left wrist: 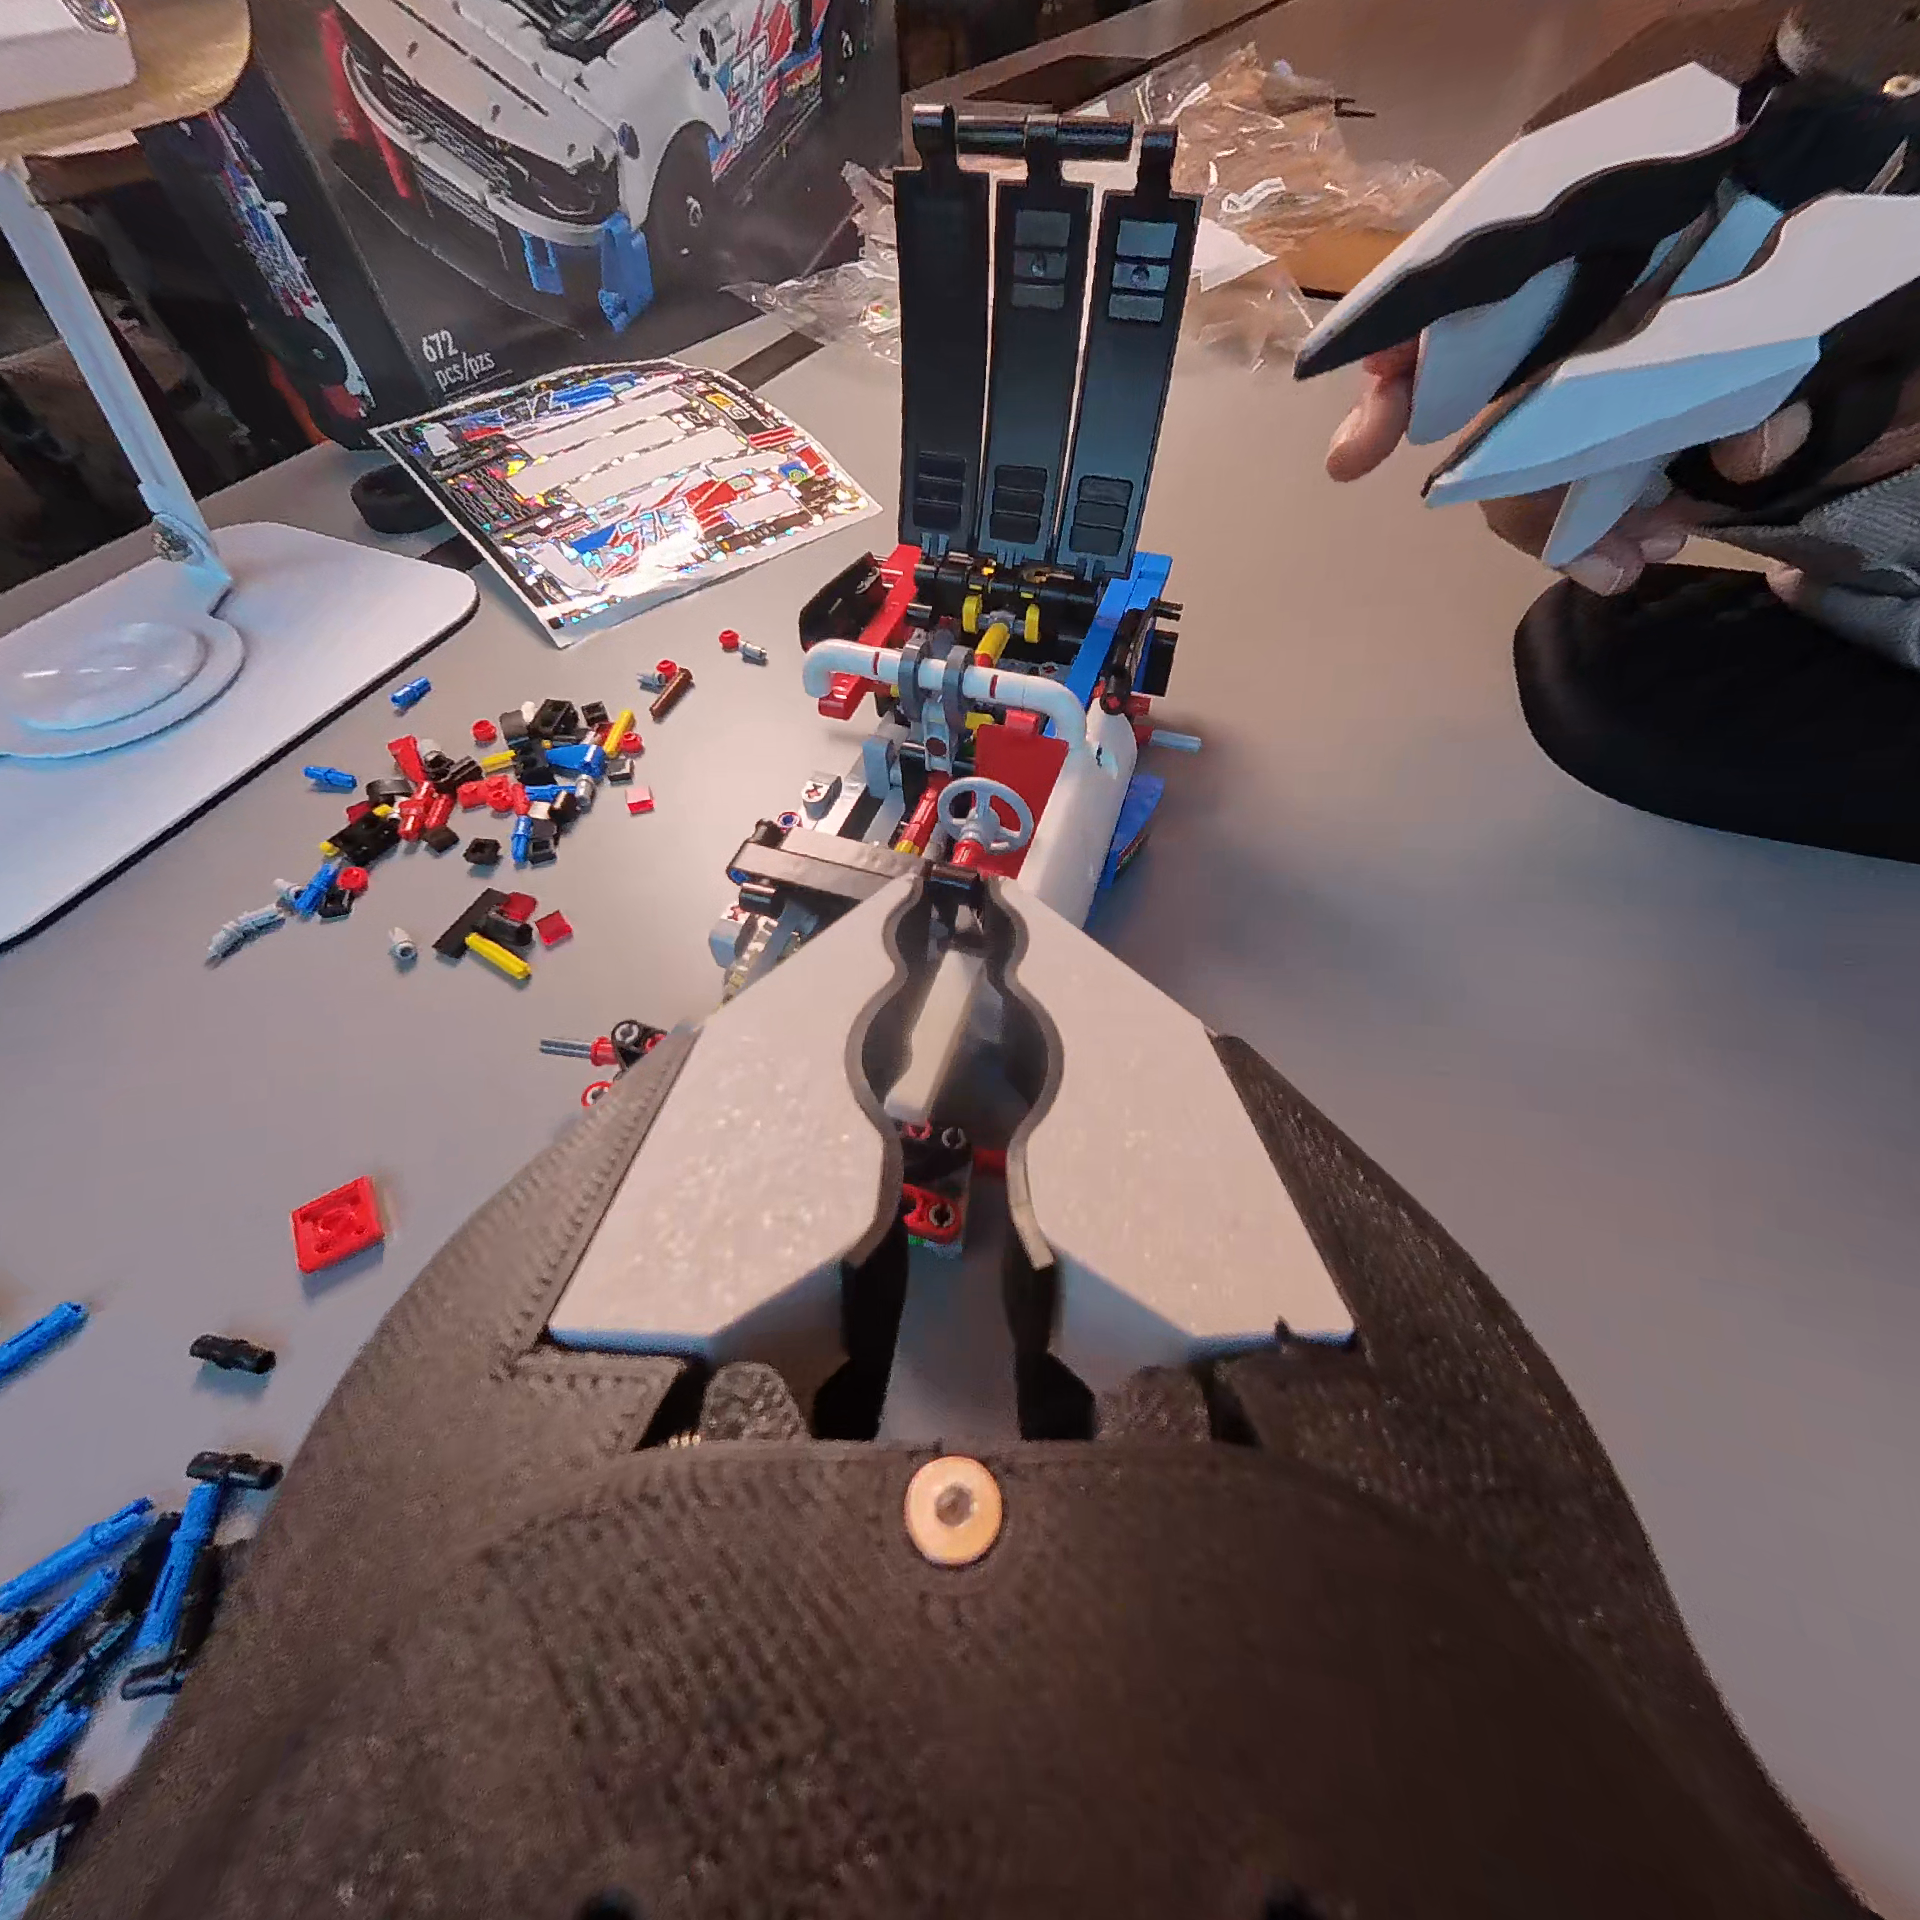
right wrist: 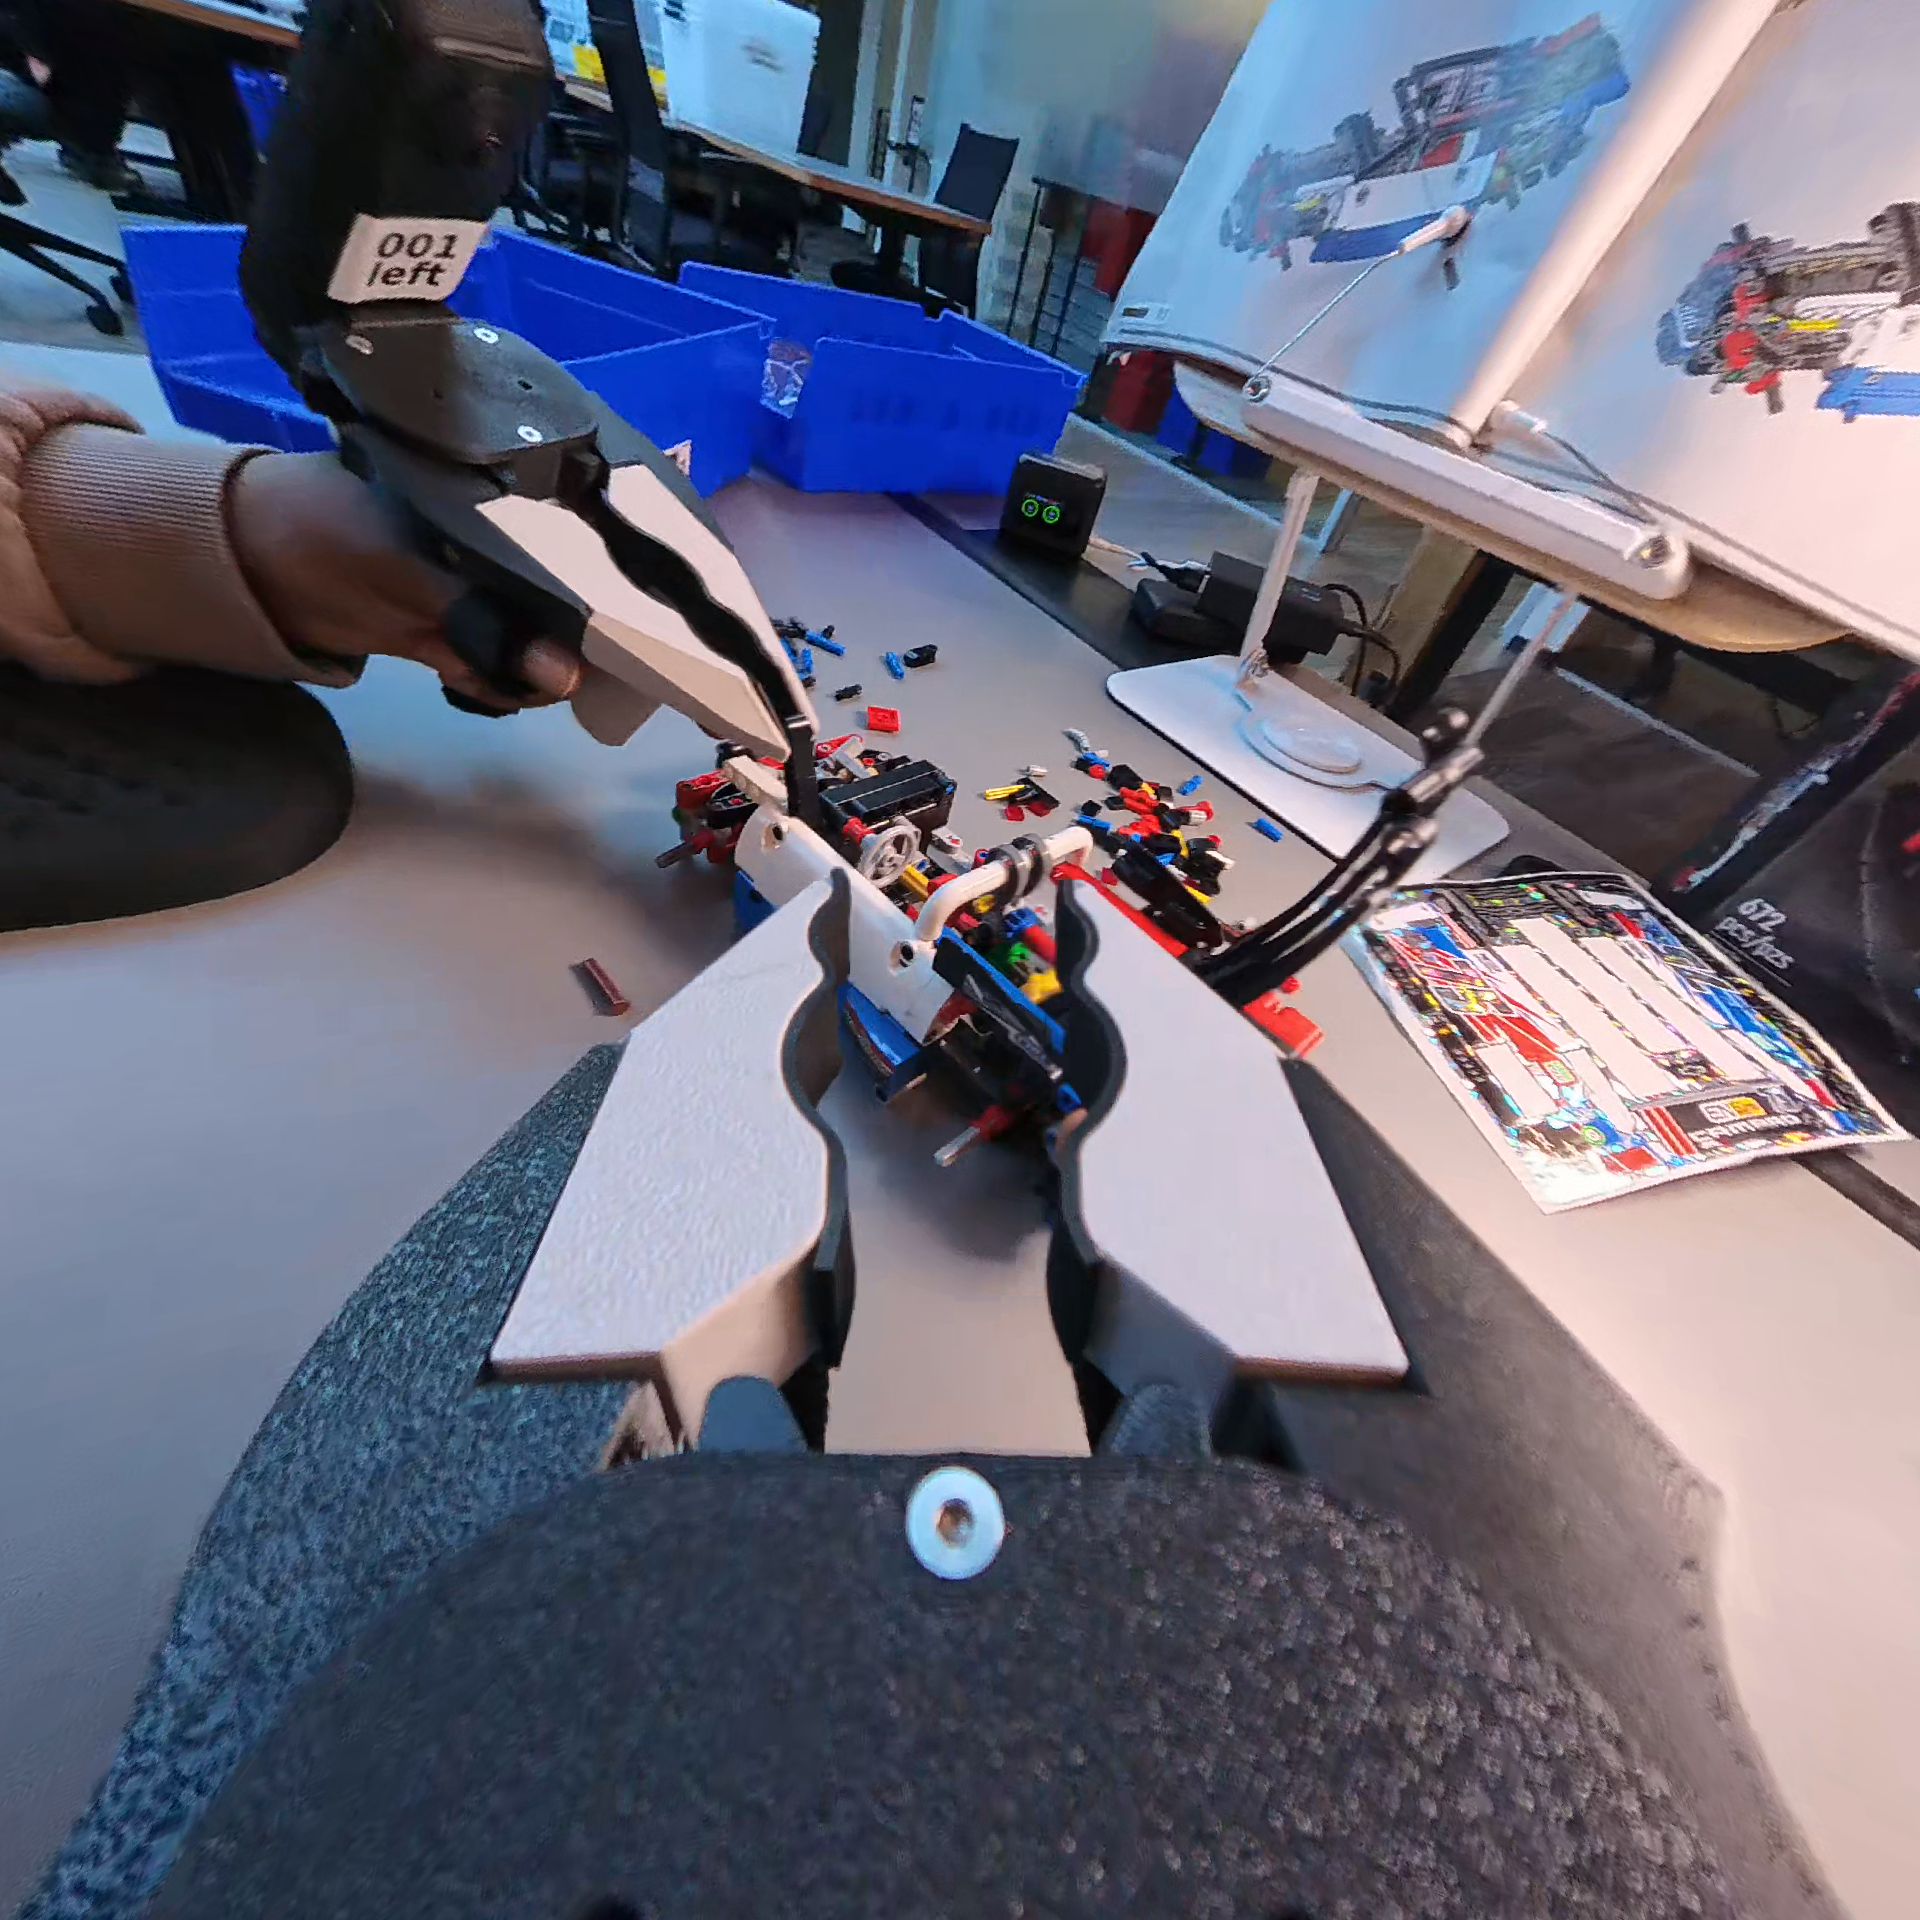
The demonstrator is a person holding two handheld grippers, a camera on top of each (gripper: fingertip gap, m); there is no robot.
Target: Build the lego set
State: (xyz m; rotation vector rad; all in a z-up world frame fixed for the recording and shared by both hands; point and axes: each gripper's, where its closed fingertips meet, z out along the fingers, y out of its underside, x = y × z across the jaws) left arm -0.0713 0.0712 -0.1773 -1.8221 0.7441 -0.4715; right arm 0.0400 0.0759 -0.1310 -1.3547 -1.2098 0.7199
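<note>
Here, left gripper (left wrist: 961, 904) fingers closed on the lego car (left wrist: 966, 727) front, right gripper (right wrist: 951, 914) fingers parted around its rear.

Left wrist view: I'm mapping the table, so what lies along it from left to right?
White stand base → scattered pile of small coloured bricks → half-built car model → right tongs.
</note>
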